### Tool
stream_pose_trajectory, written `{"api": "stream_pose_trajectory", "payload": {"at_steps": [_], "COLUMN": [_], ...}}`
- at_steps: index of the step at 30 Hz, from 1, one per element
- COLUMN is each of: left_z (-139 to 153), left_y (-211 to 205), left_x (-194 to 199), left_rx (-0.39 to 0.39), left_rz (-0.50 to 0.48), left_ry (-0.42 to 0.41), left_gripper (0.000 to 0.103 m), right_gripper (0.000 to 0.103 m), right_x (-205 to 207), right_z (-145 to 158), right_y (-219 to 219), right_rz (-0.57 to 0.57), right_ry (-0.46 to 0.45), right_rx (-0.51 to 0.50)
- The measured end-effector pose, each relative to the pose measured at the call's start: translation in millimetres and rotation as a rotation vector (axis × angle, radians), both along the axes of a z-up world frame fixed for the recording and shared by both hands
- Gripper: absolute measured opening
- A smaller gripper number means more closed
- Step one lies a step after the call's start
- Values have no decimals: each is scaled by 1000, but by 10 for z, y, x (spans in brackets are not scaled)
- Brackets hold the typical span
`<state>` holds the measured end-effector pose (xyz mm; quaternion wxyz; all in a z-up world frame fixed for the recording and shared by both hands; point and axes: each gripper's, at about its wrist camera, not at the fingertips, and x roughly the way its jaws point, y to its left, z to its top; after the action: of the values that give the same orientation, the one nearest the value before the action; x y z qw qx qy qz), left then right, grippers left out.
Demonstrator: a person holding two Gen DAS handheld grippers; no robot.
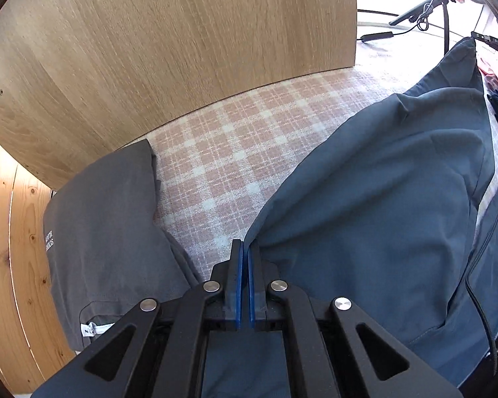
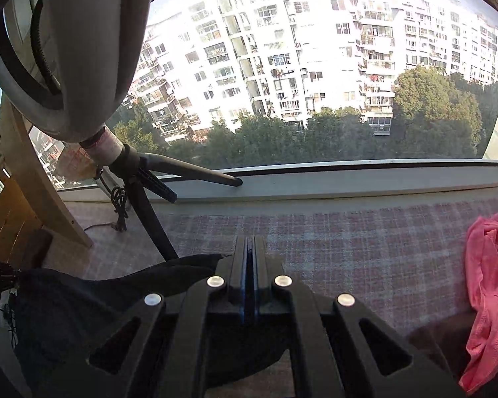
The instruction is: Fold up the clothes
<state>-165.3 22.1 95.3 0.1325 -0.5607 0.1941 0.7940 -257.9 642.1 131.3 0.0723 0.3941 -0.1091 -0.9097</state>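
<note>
A slate-blue garment [image 1: 381, 199] lies spread over the checked blanket [image 1: 235, 139], lifted into a ridge. One edge of it runs into my left gripper [image 1: 245, 248], whose jaws are shut on the cloth. In the right wrist view the same garment looks dark [image 2: 116, 292]. A corner of it leads up to my right gripper [image 2: 249, 248], which is shut with the cloth pinched at its left finger. A folded grey garment [image 1: 109, 238] with small white print lies at the left beside the wooden panel.
A tall wooden panel [image 1: 169, 49] stands behind the blanket. A pink garment [image 2: 491, 292] lies crumpled at the right. A tripod [image 2: 156, 205] with cables stands by the window sill [image 2: 348, 179]. A black cable [image 1: 481, 265] runs over the blue cloth.
</note>
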Motion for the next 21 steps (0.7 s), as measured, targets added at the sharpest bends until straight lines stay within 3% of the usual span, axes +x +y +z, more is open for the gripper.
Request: {"api": "stream_pose_trajectory", "payload": {"at_steps": [6,11,13,17,19,21], "left_z": [322,666,689,493,358,272], "left_y": [-26,-30,-9,13,16,20], "left_x": [347,949,1237,1604,1643,1660], "left_rx": [57,91,102,98,99,98], "left_rz": [12,-14,-41,-61,-44,-33], "left_ry": [80,144,141,85,51,38], "left_gripper": [2,2,2,2,2,2], "right_gripper": [0,0,0,6,25,35], "right_x": [789,1684,1960,2067,1931,1719], "right_z": [611,1128,1135,881,749,602], "right_y": [129,355,391,153,28,-137], "right_rz": [-54,-118,-102,-2,25,67], "right_ry": [111,195,135,-20,-78,-115], "right_rx": [1,-35,-59,46,64,116]}}
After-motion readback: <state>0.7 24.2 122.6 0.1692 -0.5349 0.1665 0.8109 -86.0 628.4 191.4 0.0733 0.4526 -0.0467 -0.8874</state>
